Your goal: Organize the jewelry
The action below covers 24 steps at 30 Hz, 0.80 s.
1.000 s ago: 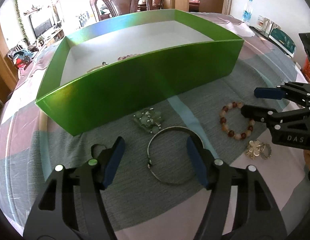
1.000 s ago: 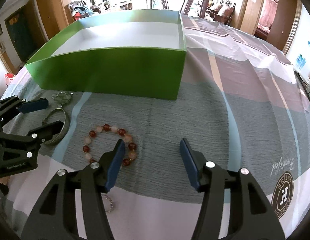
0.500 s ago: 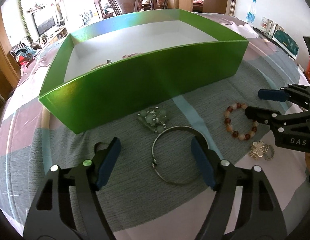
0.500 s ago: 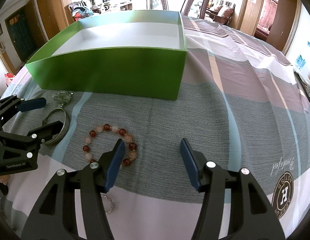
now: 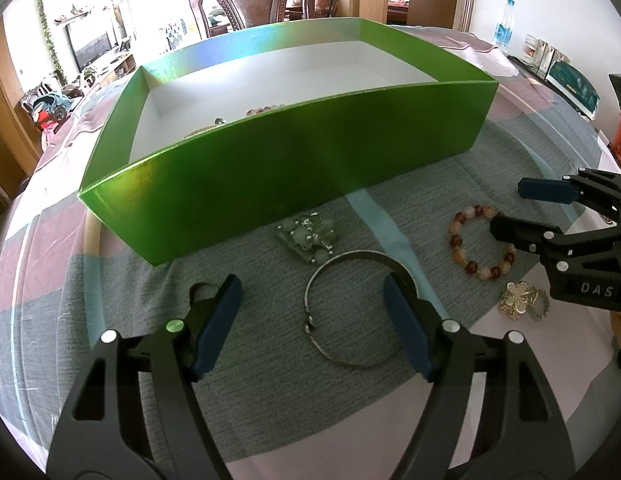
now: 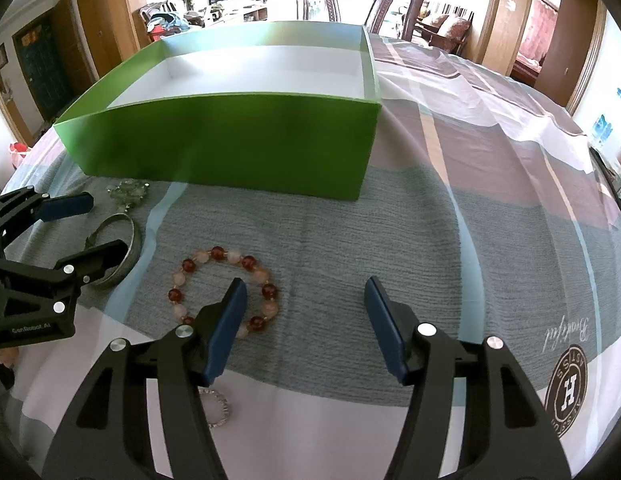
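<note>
On cloth: bangle (image 5: 352,308) (silver) between left gripper (image 5: 312,324) fingers (image 5: 216,324); untouched

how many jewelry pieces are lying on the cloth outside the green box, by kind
beaded bracelet: 1
metal bangle: 1
pale green bead piece: 1
gold flower piece: 1
sparkly ring: 1
total: 5
A few more pieces lie inside the green box, too hidden to count.

Green box (image 5: 294,168) wall blocks ahead; open cloth (image 6: 450,240) rightward
</note>
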Each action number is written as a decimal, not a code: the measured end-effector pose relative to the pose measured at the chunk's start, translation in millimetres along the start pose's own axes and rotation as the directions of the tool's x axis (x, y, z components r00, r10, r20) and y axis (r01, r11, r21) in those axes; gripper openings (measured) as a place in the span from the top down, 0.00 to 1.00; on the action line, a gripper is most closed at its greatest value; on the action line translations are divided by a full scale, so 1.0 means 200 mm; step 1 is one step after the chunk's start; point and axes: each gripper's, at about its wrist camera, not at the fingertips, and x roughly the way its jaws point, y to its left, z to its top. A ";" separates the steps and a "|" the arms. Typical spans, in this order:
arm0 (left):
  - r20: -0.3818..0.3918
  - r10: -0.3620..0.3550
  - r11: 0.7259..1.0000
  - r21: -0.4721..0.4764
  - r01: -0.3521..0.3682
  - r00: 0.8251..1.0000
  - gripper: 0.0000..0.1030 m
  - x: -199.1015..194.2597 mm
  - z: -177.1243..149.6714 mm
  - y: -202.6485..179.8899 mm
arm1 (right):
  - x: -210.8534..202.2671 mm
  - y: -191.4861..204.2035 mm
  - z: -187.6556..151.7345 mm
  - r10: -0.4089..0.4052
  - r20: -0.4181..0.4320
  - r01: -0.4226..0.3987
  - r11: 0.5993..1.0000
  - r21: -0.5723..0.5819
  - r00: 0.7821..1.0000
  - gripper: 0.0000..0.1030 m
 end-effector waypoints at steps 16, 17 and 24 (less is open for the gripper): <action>0.000 -0.002 1.000 -0.002 0.002 1.000 0.28 0.00 0.00 0.01 | 0.00 0.01 0.00 0.003 0.000 -0.003 1.000 -0.003 1.000 0.41; 0.000 -0.001 1.000 -0.002 0.001 1.000 0.28 0.00 -0.01 0.01 | 0.00 0.01 -0.01 0.003 0.000 -0.003 1.000 -0.004 1.000 0.41; -0.001 -0.001 1.000 -0.006 0.001 1.000 0.28 0.00 -0.01 0.01 | 0.00 0.01 -0.01 0.003 0.000 -0.003 1.000 -0.004 1.000 0.41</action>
